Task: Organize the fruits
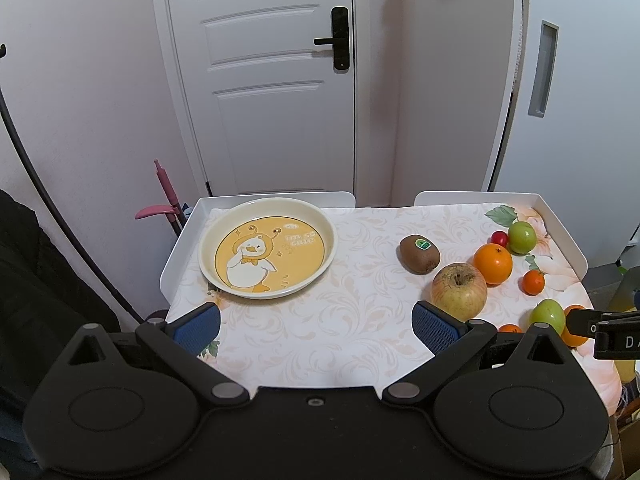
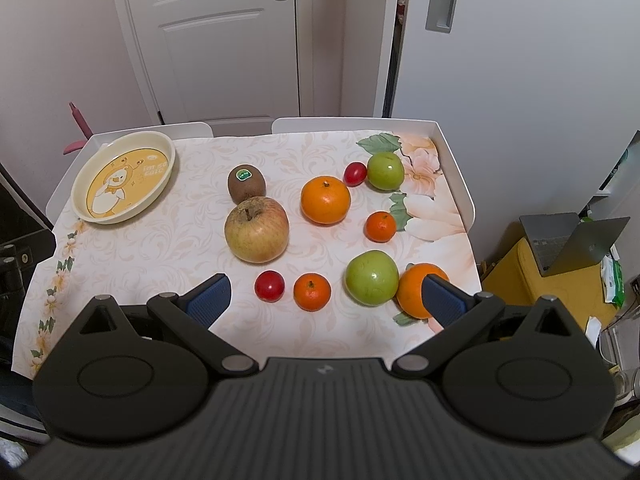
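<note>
A cream plate with a yellow duck picture (image 1: 267, 248) (image 2: 124, 178) sits empty at the table's far left. Loose fruit lies to its right: a kiwi (image 2: 246, 183) (image 1: 419, 254), a large apple (image 2: 257, 229) (image 1: 459, 291), two big oranges (image 2: 325, 200) (image 2: 414, 290), two small tangerines (image 2: 381, 226) (image 2: 312, 292), two green apples (image 2: 385, 171) (image 2: 372, 278) and two red cherry tomatoes (image 2: 355, 174) (image 2: 269, 285). My left gripper (image 1: 316, 326) is open and empty near the front edge. My right gripper (image 2: 326, 296) is open and empty above the nearest fruit.
The table has a floral cloth (image 2: 160, 248) and a raised white rim (image 2: 460, 168). A white door (image 1: 276, 80) stands behind it. A laptop on a yellow box (image 2: 568, 244) sits to the right. A pink-handled tool (image 1: 164, 196) leans at the far left.
</note>
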`<state>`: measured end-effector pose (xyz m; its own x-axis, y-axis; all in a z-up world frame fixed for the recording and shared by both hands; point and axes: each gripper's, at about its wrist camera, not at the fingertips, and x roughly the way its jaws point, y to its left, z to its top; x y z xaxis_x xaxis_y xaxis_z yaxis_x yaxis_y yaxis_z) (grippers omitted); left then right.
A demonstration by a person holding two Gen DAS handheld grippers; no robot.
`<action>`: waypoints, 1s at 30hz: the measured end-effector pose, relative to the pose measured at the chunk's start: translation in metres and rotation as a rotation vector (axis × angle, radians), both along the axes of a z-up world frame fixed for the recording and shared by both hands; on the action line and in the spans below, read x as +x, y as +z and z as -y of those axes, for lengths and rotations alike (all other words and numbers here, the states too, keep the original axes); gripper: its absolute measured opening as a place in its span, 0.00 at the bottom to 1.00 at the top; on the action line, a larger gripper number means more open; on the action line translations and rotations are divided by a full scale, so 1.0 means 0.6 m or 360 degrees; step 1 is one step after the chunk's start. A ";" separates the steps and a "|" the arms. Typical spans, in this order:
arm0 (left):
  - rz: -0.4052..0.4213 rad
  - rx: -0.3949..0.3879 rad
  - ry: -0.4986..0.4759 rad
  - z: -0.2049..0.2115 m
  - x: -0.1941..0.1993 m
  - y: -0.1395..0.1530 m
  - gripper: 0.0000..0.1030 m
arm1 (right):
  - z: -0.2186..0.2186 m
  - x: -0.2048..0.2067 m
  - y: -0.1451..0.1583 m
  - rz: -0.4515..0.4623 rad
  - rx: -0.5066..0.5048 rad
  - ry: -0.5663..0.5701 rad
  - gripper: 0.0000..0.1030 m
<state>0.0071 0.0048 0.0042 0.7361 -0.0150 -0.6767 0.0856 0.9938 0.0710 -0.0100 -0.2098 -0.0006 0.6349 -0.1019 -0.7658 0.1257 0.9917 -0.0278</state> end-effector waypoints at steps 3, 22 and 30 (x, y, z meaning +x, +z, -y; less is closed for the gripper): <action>0.0001 0.0000 -0.0003 0.000 -0.001 0.000 1.00 | 0.000 -0.001 -0.001 0.0002 -0.0001 -0.0001 1.00; 0.0020 -0.0007 -0.0031 0.000 -0.001 0.007 1.00 | 0.003 -0.007 0.006 0.0019 0.0004 -0.0009 1.00; 0.0022 -0.0029 -0.0147 0.004 0.014 0.009 1.00 | 0.004 -0.017 0.004 0.0045 0.0020 -0.0072 1.00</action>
<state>0.0156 0.0023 0.0096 0.7404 -0.0954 -0.6653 0.1761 0.9828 0.0550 -0.0203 -0.2121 0.0018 0.6514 -0.1215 -0.7490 0.1711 0.9852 -0.0110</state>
